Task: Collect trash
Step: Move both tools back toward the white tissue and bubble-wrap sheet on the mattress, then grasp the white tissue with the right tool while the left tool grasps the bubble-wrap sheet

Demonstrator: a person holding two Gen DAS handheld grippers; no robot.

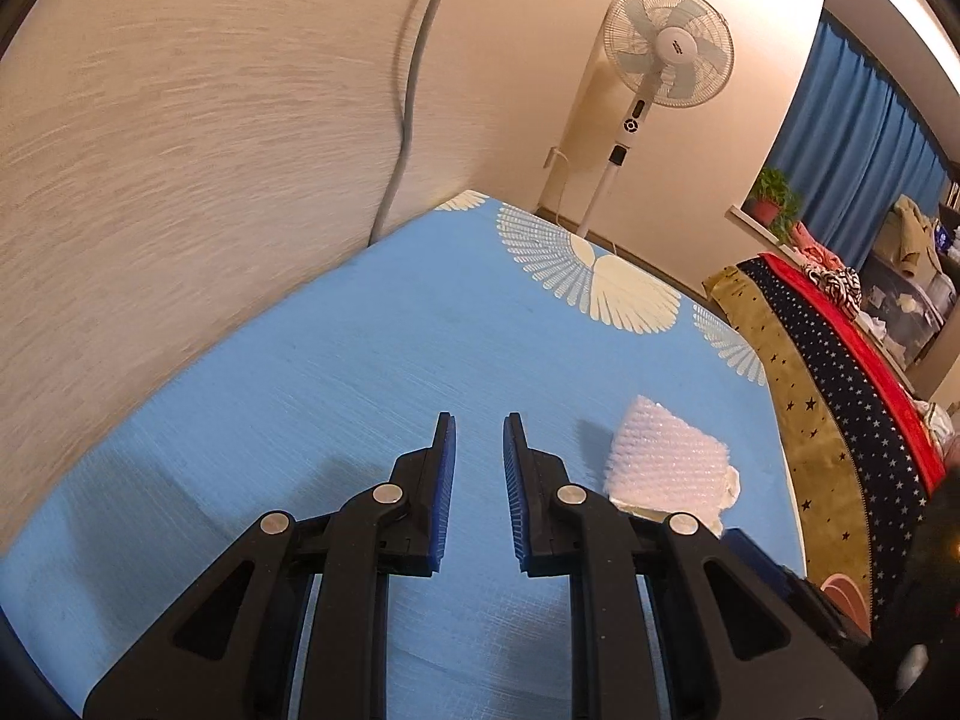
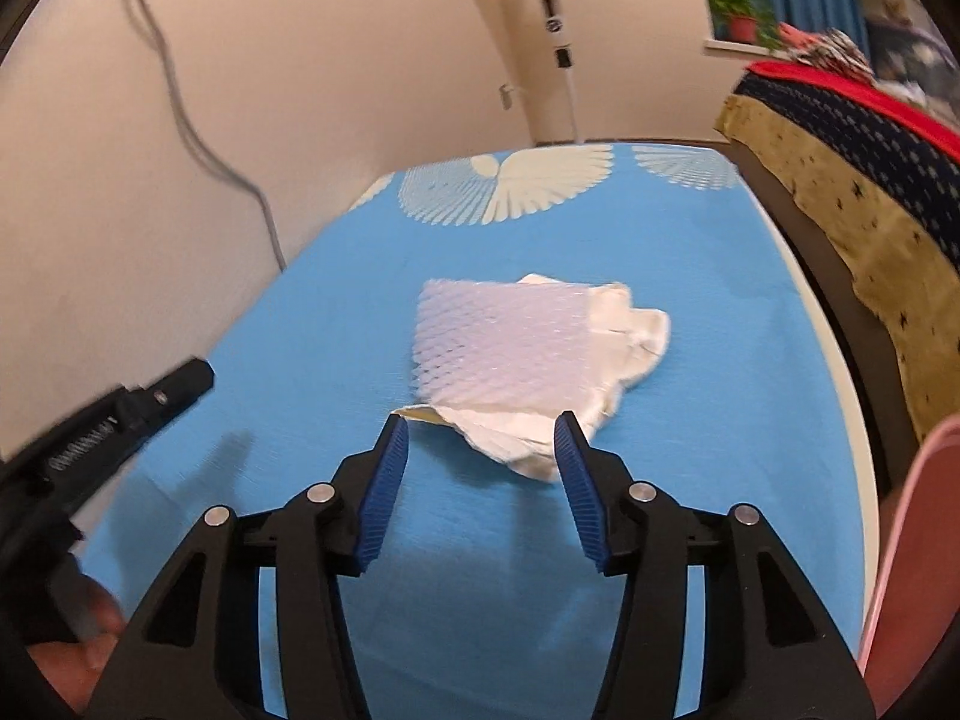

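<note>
The right gripper [image 2: 480, 438] stands wide, nothing between its pads, with the white foam netting and crumpled paper [image 2: 522, 360] lying just ahead of its fingertips on the blue tablecloth [image 2: 300, 312]. The left gripper [image 1: 479, 438] is narrow and empty, with the trash just off its right finger.

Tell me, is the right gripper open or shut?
Open. The right gripper shows a wide gap between its blue pads, nothing clamped; white foam netting lies ahead.
</note>
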